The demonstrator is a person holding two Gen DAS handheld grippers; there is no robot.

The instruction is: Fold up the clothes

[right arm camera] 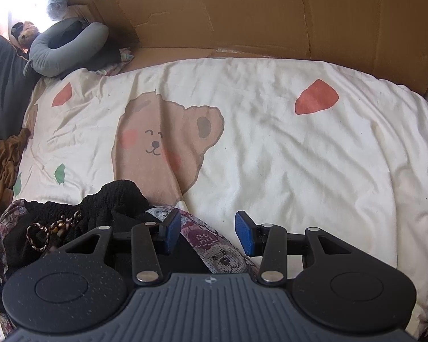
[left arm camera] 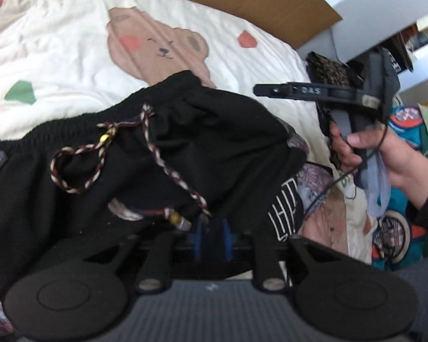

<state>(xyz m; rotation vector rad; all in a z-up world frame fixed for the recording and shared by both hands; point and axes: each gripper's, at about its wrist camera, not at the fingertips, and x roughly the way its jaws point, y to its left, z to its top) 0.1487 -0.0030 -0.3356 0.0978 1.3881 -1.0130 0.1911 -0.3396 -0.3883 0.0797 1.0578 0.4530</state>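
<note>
Showing writing: the side of the right gripper [left arm camera: 294,90], seen from the left wrist view, carries the raised letters "DAS"; white block characters [left arm camera: 285,213] printed on the black garment cannot be read.
Left gripper [left arm camera: 212,238]: its blue pads sit close together, pinching the edge of the black garment [left arm camera: 185,148] near a drawstring end.
Right gripper, own view [right arm camera: 208,235]: jaws stand apart with nothing between the blue pads [right arm camera: 244,235]; a patterned cloth [right arm camera: 211,245] with small bear motifs lies beneath them.
Black garment: bunched on the near edge of the bed, on top of the patterned cloth, elastic waistband upward; a braided drawstring [left arm camera: 80,168] with a yellow bead lies looped across it.
Bed cover [right arm camera: 299,154]: cream, printed with a brown bear face [right arm camera: 159,139] and red and green shapes.
Left wrist view only: the person's right hand [left arm camera: 385,154] gripping the right gripper's handle, and a teal printed cloth [left arm camera: 405,131] at the right.
Right wrist view only: a grey neck pillow [right arm camera: 68,47], a plush toy [right arm camera: 25,35] beside it, a brown garment [right arm camera: 2,165] at the left edge.
Cardboard [right arm camera: 271,14]: flattened sheets standing along the far side of the bed.
</note>
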